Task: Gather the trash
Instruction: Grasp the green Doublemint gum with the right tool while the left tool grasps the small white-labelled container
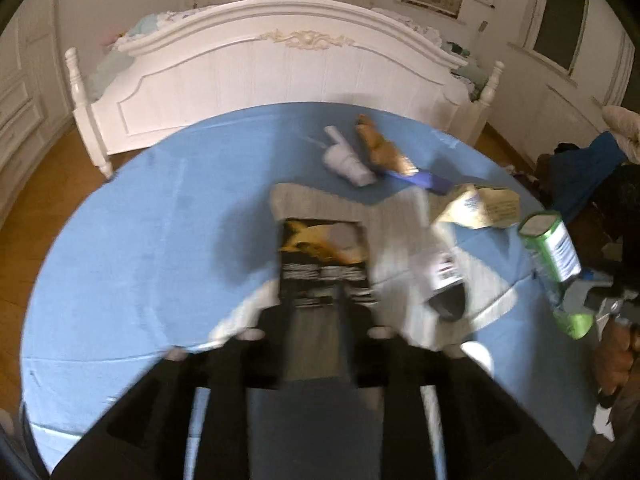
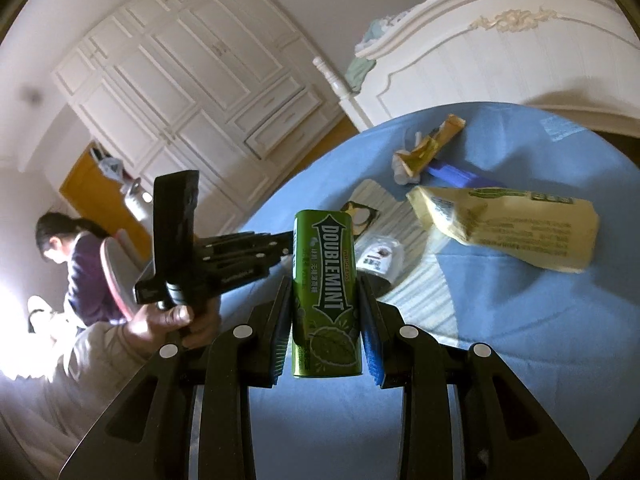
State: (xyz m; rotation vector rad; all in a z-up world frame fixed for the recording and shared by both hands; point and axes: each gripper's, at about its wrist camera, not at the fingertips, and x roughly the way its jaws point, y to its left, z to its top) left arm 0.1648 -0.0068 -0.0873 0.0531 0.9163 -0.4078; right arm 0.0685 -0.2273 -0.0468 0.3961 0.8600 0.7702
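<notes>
My right gripper is shut on a green Doublemint gum container and holds it above the blue table; the container also shows in the left wrist view. My left gripper is shut on a black and gold wrapper over a striped grey-white bag. The left gripper shows in the right wrist view, held in a hand. On the table lie a cream snack bag, a golden wrapper, a purple wrapper and crumpled white paper.
A white bed footboard stands just beyond the table. A white wardrobe lines the wall. A seated person is at the left. A small white labelled packet lies on the striped bag. Dark clothes are piled at the right.
</notes>
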